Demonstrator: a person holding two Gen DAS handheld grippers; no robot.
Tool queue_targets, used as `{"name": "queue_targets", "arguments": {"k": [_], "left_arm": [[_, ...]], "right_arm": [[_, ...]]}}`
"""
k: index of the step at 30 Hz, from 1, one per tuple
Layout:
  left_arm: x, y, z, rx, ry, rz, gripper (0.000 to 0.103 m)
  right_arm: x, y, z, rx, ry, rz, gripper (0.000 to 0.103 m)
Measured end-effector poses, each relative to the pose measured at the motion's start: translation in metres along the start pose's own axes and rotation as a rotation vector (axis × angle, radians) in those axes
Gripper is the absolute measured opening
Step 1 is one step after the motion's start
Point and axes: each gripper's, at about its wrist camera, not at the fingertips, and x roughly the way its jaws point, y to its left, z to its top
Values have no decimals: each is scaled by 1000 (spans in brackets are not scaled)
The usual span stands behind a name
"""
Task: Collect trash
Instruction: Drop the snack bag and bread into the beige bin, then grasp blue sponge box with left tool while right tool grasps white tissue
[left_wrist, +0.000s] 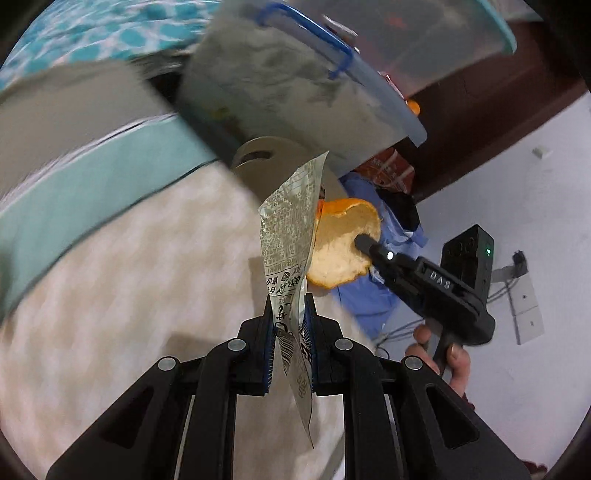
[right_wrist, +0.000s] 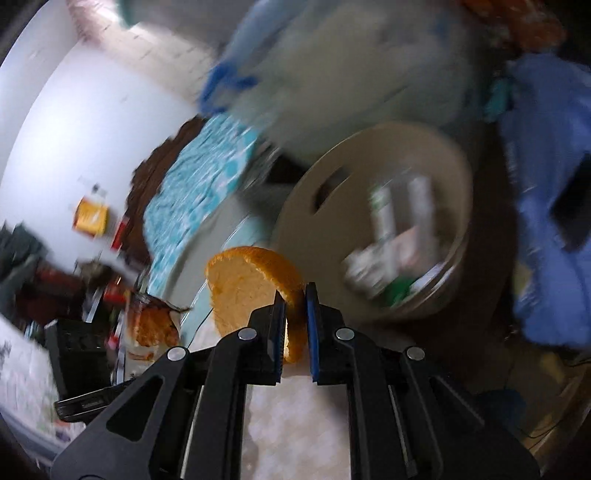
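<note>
My left gripper is shut on a crinkled printed wrapper that stands up between its blue pads. To its right, my right gripper shows with a hand on its handle, clamping a piece of orange peel. From the right wrist, my right gripper is shut on that orange peel, pale pith facing me. A beige round bin with several wrappers inside lies ahead of it, blurred. In the left wrist view only the bin's rim with a handle slot shows behind the wrapper.
A clear plastic storage box with a blue latch looms above the bin. A teal patterned bed cover and cream bedding lie left. Blue cloth piles at the right. Cables and a power strip sit on the pale floor.
</note>
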Motion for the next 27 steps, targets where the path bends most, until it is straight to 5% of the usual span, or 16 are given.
{"name": "queue_targets", "arguments": {"k": [3, 4, 5, 6, 7, 8, 16, 21, 27], "left_arm": [[30, -19, 24, 39, 0, 40, 14], [41, -25, 33, 50, -9, 65, 22], [51, -30, 41, 56, -15, 97, 50], [55, -31, 47, 55, -23, 122, 65], [58, -33, 51, 49, -50, 151, 76], [59, -34, 53, 49, -67, 158, 76], [33, -32, 21, 59, -91, 155, 76], [-13, -29, -38, 114, -112, 186, 76], [-80, 14, -116, 42, -130, 222, 75]], "right_arm": [[6, -8, 19, -16, -10, -67, 17], [9, -8, 22, -23, -13, -86, 20], [11, -9, 24, -26, -14, -96, 24], [11, -11, 26, -20, -20, -95, 47], [11, -6, 21, -16, -43, -97, 84], [5, -3, 20, -28, -95, -106, 91], [-20, 20, 13, -91, -189, -78, 87], [0, 54, -3, -151, -108, -12, 82], [43, 108, -42, -251, 45, 75, 63]]}}
